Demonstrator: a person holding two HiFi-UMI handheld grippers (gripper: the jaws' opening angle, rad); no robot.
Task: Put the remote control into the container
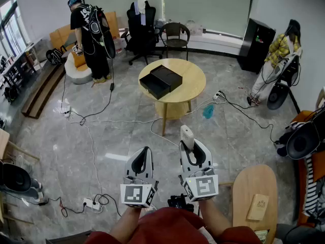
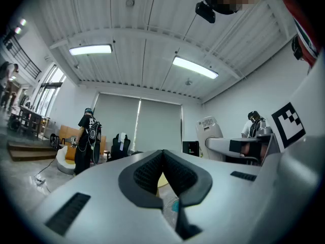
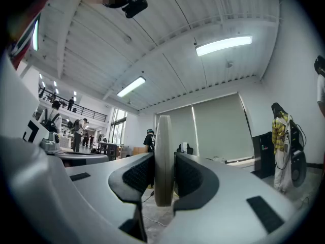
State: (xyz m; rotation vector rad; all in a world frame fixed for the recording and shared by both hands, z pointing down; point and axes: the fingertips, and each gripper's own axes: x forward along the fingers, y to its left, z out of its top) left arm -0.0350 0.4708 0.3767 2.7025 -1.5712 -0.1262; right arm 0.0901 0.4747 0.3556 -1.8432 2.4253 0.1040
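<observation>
Pale grey slim remote control point(image 3: 163, 159) clamped upright in right hand-held gripper point(image 1: 190, 149): transport step judged. Jaws of left hand-held gripper point(image 1: 144, 155) together, empty. Black open box container point(image 1: 160, 81) on round wooden bench point(image 1: 194, 78) well ahead; approach, lowering needed.

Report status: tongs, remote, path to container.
Left tongs shut, empty. Right tongs clamped on slim pale-grey remote control. Open black box on round wooden table ahead. Loose cables on floor between.

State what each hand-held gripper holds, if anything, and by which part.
The right hand-held gripper holds the remote control by its two broad faces near one end, and the rest sticks out past the jaws. The left hand-held gripper is shut and holds nothing.
</observation>
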